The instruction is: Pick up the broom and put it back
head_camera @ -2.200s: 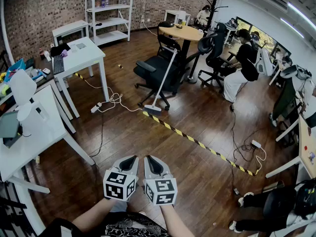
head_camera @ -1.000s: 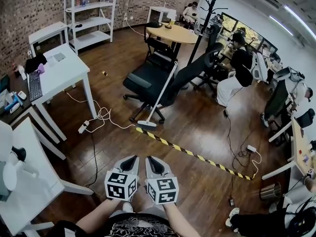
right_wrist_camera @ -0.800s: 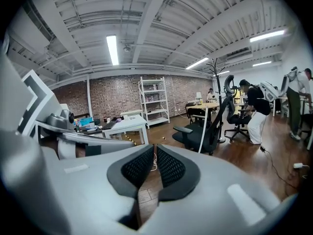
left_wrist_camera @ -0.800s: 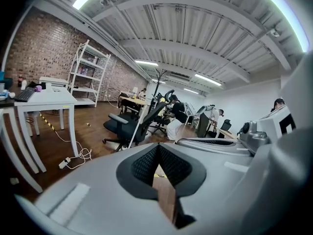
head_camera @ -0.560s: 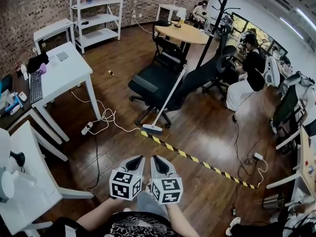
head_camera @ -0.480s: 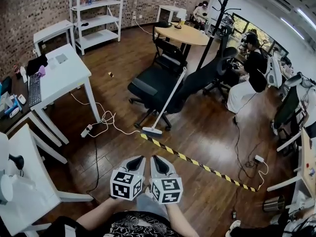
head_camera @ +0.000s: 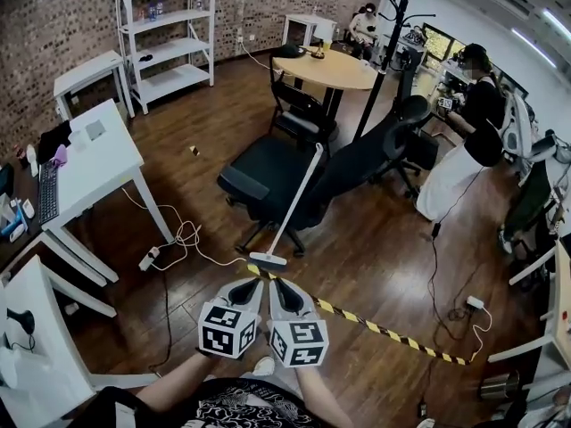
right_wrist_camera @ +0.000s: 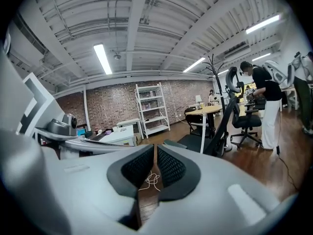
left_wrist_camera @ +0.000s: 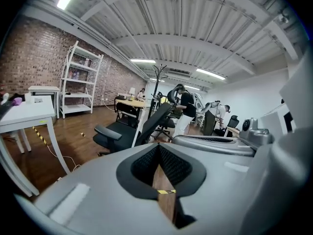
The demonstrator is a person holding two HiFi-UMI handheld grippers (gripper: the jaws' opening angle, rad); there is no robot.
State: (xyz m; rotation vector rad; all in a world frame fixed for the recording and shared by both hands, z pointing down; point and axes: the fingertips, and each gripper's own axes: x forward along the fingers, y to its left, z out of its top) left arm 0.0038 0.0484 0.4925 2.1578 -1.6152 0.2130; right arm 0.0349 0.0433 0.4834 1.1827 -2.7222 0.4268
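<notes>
The broom (head_camera: 293, 203) leans against the front of the black office chair (head_camera: 259, 169), its white handle slanting up over the seat and its flat head on the wooden floor just this side of the chair's base, touching the end of the yellow-and-black tape stripe (head_camera: 375, 328). Nearer than the chair, the left gripper (head_camera: 248, 285) and right gripper (head_camera: 280, 285) hover side by side above the tape, well apart from the broom. Each has its dark pads pressed together and nothing between them. Beyond the chair, against the brick wall, a white shelf unit (head_camera: 165, 34) holds a few small items on its upper shelves, too small to tell. Left of the chair, a white desk (head_camera: 94, 154) carries a keyboard (head_camera: 46, 205).
</notes>
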